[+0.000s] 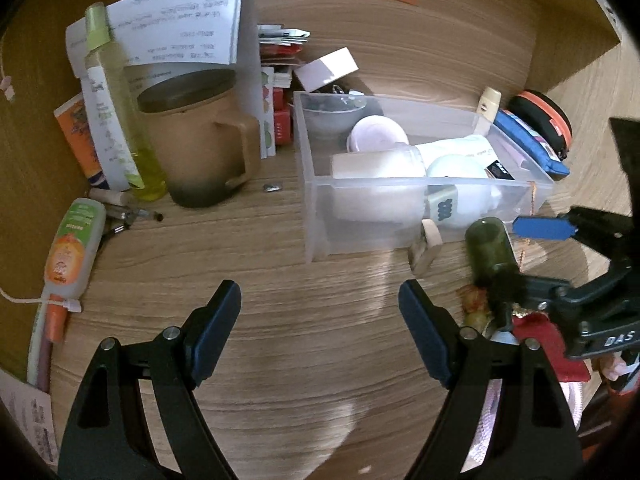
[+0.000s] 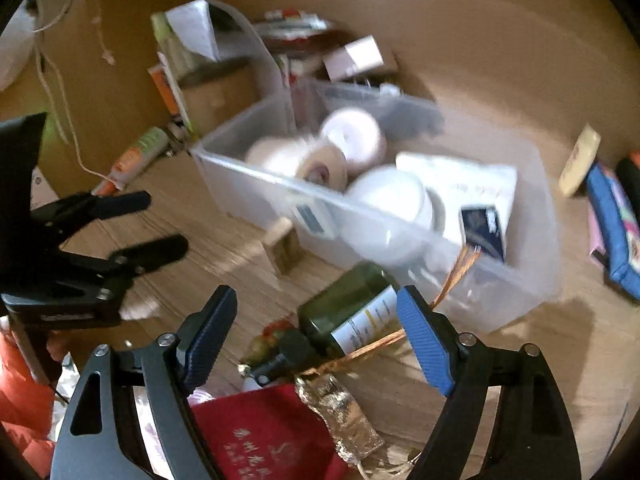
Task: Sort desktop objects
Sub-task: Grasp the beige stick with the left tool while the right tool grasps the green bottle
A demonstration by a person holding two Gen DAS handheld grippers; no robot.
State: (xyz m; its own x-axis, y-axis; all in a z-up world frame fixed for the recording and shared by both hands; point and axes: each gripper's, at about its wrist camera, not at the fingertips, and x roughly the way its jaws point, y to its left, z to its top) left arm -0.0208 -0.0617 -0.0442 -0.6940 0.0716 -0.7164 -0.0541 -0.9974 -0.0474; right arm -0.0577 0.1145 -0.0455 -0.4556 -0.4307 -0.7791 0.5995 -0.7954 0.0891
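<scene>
Both tools are angled steeply down toward the desk [image 1: 304,312].

The left tool [image 1: 320,300] is held wide open over bare wood; nothing is between its fingers. In the right wrist view it is seen at the left edge, also empty.

The right tool [image 2: 316,304] is held wide open, low over a cluster at the desk's near edge. One dark green bottle [image 2: 352,312] lies on its side between the fingers, its base beside the blue pad of one finger [image 2: 424,344]. Whether that pad touches the bottle cannot be told; no grip is seen.

One clear plastic bin [image 1: 316,216] stands just behind the bottle. About four white containers are counted inside it, though blur prevents a firm count. One small wooden block [image 1: 426,248] lies against the bin's front wall.

At the left, one tan mug [image 1: 200,148], one yellow spray bottle [image 1: 124,120] and one orange-labelled tube [image 1: 72,248] are noted. One red pouch [image 2: 264,432] lies under the right tool.
</scene>
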